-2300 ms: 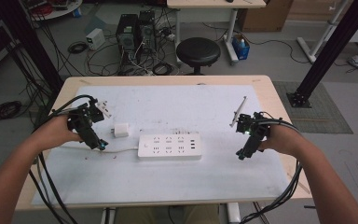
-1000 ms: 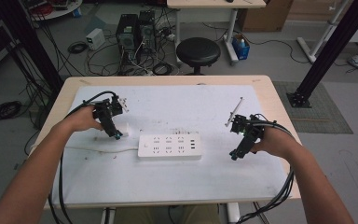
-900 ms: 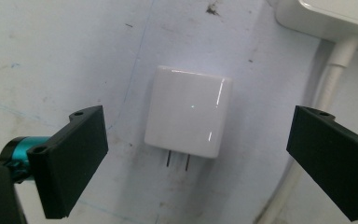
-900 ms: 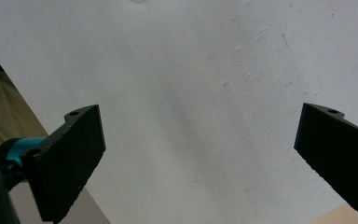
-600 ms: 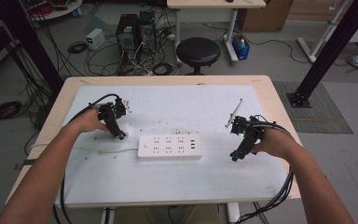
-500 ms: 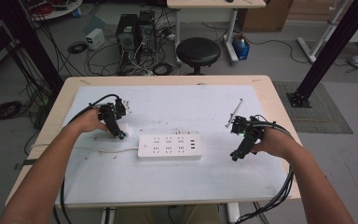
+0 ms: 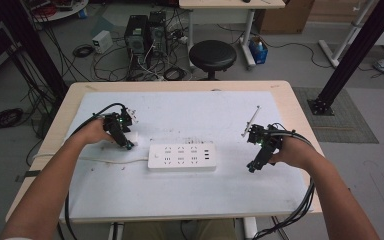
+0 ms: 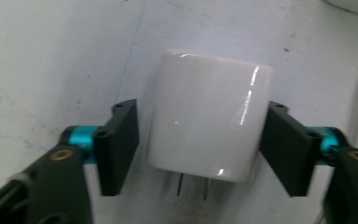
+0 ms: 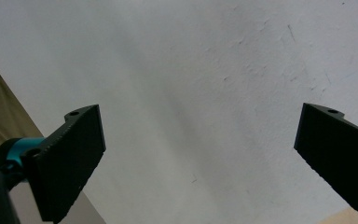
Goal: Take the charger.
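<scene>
So the left tongs [image 8: 200,149] are down over the little white charger plug [image 8: 209,121], which lies flat on the worktop [image 7: 190,210] just left of the white power strip [image 7: 181,157], prongs pointing back toward the hand. One jaw sits on each side of the plug body. The right-hand one in the left gripper view looks like it's touching; the other still has a sliver of gap, so I'd call it narrowed around the plug but not properly clamped yet.

The right tongs [image 9: 196,158] are spread wide with nothing between them, hanging over bare white mat off to the right of the strip, well apart from it.

Tips for this grab, as I see it:
- Close evenly on the flat sides, roughly mid-body. That shell is glossy, so a corner grip will probably squirt it out.
- Keep the jaws off the prongs; they need to stay free if it's going into the strip.
- Squeeze before lifting, then lift straight up. Dragging it sideways could knock it into the strip's cord [image 7: 100,159], which runs right below it.
- Might be worth bringing the right tongs over to pin the strip down, since it looks light enough to slide when something's pushed into it.
</scene>
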The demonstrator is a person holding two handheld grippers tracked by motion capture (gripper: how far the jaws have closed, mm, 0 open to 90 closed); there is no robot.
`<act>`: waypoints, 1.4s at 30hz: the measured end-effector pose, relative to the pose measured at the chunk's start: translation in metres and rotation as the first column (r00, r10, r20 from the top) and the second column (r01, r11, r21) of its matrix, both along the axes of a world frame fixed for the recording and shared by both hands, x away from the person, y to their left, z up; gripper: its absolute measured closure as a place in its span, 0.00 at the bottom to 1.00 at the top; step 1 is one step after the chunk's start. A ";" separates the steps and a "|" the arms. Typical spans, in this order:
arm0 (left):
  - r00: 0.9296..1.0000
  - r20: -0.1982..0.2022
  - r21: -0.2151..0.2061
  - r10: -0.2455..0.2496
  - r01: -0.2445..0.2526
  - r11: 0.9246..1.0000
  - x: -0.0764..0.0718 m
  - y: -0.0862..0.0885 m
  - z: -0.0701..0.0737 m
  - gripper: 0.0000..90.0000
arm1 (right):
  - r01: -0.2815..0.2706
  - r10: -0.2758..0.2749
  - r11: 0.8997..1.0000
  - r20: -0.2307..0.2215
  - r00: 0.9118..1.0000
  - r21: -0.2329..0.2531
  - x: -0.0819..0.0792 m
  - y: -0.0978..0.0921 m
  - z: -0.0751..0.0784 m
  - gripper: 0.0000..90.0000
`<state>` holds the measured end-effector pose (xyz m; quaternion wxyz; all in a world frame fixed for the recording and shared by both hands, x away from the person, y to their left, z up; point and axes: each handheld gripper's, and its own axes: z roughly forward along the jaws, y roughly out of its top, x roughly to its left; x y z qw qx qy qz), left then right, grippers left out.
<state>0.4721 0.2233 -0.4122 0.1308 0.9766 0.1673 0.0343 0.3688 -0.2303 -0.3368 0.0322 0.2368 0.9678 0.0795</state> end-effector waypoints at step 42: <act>0.972 0.149 -0.265 0.179 -0.136 0.955 -0.106 -0.021 0.115 0.47 | 0.033 -0.035 0.999 0.137 0.990 0.017 -0.018 -0.007 -0.001 0.01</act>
